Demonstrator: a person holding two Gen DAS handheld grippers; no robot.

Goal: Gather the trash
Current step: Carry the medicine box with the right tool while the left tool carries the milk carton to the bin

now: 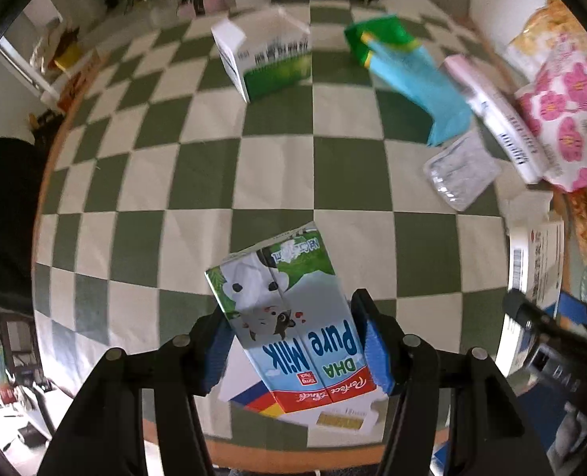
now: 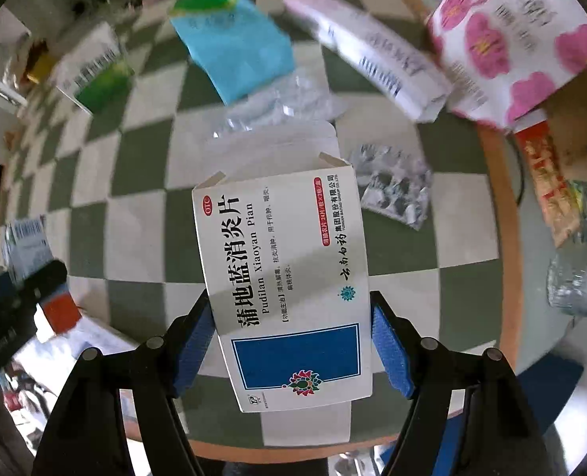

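Observation:
My left gripper (image 1: pixel 293 329) is shut on a blue and white "Pure Milk" carton (image 1: pixel 289 309) and holds it in the air above the green and white checked tablecloth (image 1: pixel 198 182). In the right wrist view, my right gripper (image 2: pixel 289 305) is shut on a white medicine box (image 2: pixel 281 261) with a blue panel. The box's end flap hangs open, and its blue pads (image 2: pixel 392 357) press on the box's two long sides. The right gripper's body (image 1: pixel 547 329) shows at the right edge of the left wrist view.
Lying on the cloth are a white and green box (image 1: pixel 269 59), a teal and green packet (image 1: pixel 408 75), a clear blister tray (image 1: pixel 459 170), a pink and white box (image 1: pixel 495 119) and a silver blister pack (image 2: pixel 396 186). A pink-flowered pack (image 1: pixel 566 119) lies at the right edge.

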